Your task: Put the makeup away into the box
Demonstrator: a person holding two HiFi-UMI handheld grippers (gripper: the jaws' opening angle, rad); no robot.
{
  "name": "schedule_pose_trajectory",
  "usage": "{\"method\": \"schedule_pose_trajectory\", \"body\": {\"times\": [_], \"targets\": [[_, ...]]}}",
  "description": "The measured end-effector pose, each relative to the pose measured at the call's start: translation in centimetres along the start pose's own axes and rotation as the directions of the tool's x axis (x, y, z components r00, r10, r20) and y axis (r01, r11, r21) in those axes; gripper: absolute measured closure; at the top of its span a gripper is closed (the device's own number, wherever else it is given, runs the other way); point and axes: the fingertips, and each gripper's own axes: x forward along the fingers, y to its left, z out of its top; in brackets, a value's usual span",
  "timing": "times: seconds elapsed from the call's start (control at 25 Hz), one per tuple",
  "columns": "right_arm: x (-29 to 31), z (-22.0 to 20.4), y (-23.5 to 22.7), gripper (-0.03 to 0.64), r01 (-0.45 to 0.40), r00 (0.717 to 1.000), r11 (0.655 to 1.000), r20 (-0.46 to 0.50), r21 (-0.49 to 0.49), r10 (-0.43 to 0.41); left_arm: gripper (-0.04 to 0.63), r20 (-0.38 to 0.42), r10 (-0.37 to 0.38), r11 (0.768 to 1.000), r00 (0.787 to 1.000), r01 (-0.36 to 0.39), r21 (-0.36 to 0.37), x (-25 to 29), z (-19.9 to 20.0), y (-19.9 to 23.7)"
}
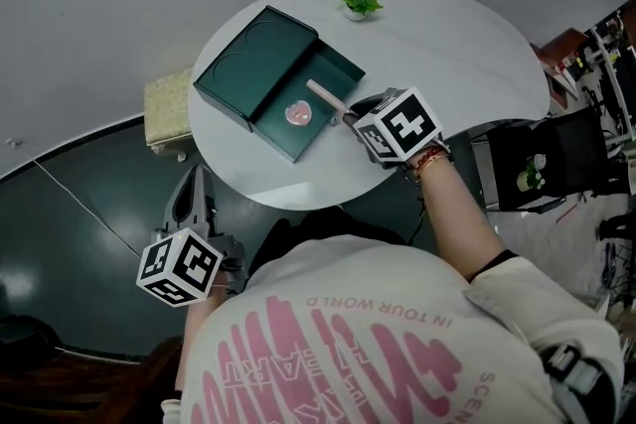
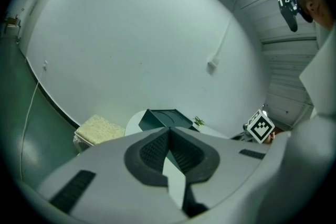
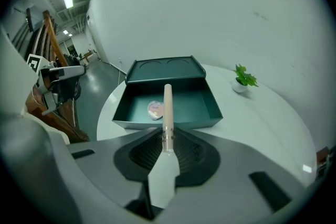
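**Tube held over the open box**

The right gripper [image 3: 167,139] pinches a pale tube [image 3: 167,105] by its near end. The far end reaches over the green box [image 1: 343,67] on the table [image 1: 447,45]. A pink compact [image 1: 296,113] lies inside. The left gripper [image 2: 169,136], jaws pressed together and empty, hangs beside the table.
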Motion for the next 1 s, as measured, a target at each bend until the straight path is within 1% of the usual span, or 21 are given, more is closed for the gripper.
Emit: {"method": "schedule_pose_trajectory", "body": {"times": [0.16, 0.28, 0.56, 0.72, 1.0], "targets": [[1.3, 0.8, -0.6, 0.554, -0.037, 0.997, 0.997, -0.07, -0.068, 0.033, 0.592, 0.021, 0.053, 0.998, 0.998, -0.052, -0.032, 0.5, 0.5, 0.9], [2.2, 1.2, -1.0, 0.554, -0.082, 0.99, 0.988, -0.128, -0.129, 0.065, 0.592, 0.029, 0.094, 0.994, 0.995, -0.091, -0.065, 1.0, 0.4, 1.0], [4.3, 3.6, -3.1, 0.554, -0.162, 0.974, 0.957, -0.196, -0.242, 0.116, 0.592, 0.047, 0.183, 0.978, 0.982, -0.177, -0.113, 2.6, 0.0, 0.9], [5.3, 4.4, -3.7, 0.554, -0.218, 0.958, 0.926, -0.249, -0.307, 0.144, 0.592, 0.059, 0.236, 0.965, 0.97, -0.227, -0.131, 3.0, 0.0, 0.8], [7.5, 4.8, -3.1, 0.554, -0.326, 0.914, 0.855, -0.367, -0.403, 0.175, 0.592, 0.083, 0.325, 0.937, 0.942, -0.309, -0.166, 2.6, 0.1, 1.5]]}}
